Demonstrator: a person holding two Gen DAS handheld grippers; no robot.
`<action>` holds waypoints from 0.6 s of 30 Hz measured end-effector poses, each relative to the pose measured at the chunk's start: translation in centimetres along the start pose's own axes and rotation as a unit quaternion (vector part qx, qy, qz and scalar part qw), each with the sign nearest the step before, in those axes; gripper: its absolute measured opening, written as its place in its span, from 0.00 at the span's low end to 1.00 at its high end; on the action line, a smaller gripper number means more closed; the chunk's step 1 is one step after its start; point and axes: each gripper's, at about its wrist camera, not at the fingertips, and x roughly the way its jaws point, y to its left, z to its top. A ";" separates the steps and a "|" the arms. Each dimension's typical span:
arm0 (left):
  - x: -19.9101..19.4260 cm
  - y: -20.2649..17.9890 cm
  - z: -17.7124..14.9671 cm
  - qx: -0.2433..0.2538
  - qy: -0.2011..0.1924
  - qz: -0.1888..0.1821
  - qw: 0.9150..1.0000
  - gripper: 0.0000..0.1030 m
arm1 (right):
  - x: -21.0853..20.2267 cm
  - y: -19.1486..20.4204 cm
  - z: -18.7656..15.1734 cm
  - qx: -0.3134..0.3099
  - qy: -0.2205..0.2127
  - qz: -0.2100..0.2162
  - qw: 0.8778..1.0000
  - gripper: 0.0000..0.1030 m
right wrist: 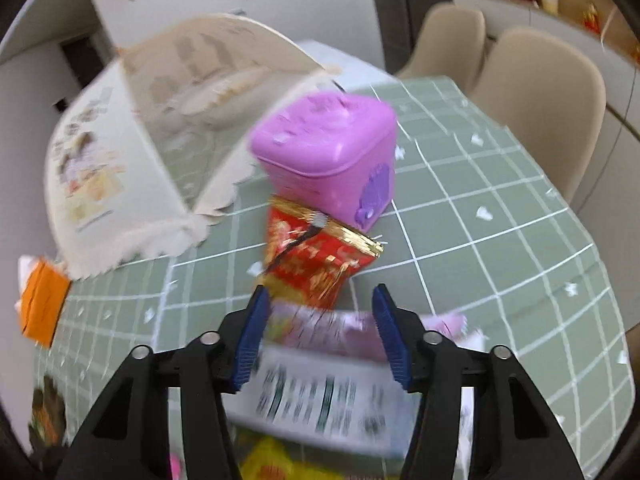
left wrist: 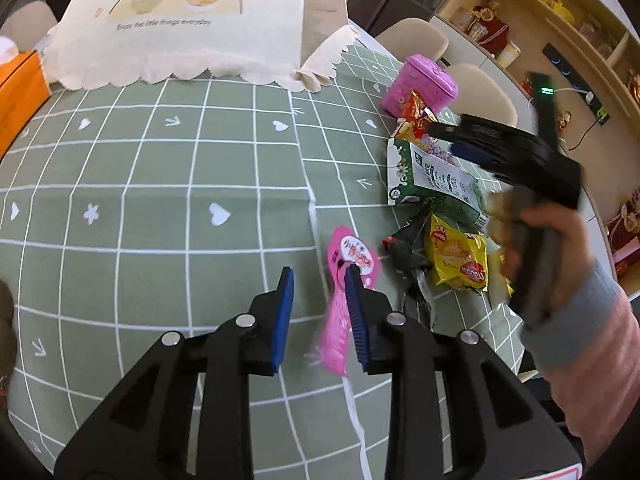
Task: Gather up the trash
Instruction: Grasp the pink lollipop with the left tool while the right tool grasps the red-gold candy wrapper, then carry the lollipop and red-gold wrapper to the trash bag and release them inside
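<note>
Trash lies on the green checked tablecloth (left wrist: 160, 200). A pink wrapper (left wrist: 338, 332) lies under my left gripper (left wrist: 319, 276), against the right finger's inner side; the jaws stand apart and do not press it. To its right are a black wrapper (left wrist: 404, 248), a yellow snack packet (left wrist: 456, 256), a green-and-white packet (left wrist: 432, 176) and a red-and-gold wrapper (left wrist: 414, 114). My right gripper (left wrist: 444, 142), held by a hand in a pink sleeve, hovers over the last two. In the right wrist view, blurred, my right gripper (right wrist: 320, 292) is wide open just short of the red-and-gold wrapper (right wrist: 316, 256), above the green-and-white packet (right wrist: 320, 392).
A pink lidded tin (right wrist: 324, 160) stands right behind the red wrapper. A cream mesh food cover (left wrist: 180, 20) fills the far side and an orange tissue box (left wrist: 20, 92) sits at far left. Beige chairs (right wrist: 540, 112) ring the table's right edge; shelves stand beyond.
</note>
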 end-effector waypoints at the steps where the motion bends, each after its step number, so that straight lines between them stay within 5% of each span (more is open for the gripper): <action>1: -0.3 0.2 -0.1 -0.001 -0.002 -0.002 1.000 0.27 | 0.7 -0.1 0.3 0.005 0.007 -0.001 1.000 0.45; 3: -1.0 0.5 -0.5 0.004 -0.011 -0.004 1.000 0.30 | 1.4 -0.3 0.5 0.012 0.012 0.011 1.000 0.28; 6: -1.8 0.8 -1.0 0.020 -0.026 0.000 0.999 0.31 | 0.3 0.0 0.4 -0.011 -0.005 0.029 1.000 0.17; 18: 1.3 -1.7 0.6 0.118 0.003 -0.024 0.993 0.34 | -11.1 -0.1 -0.2 -0.085 -0.068 0.042 0.993 0.13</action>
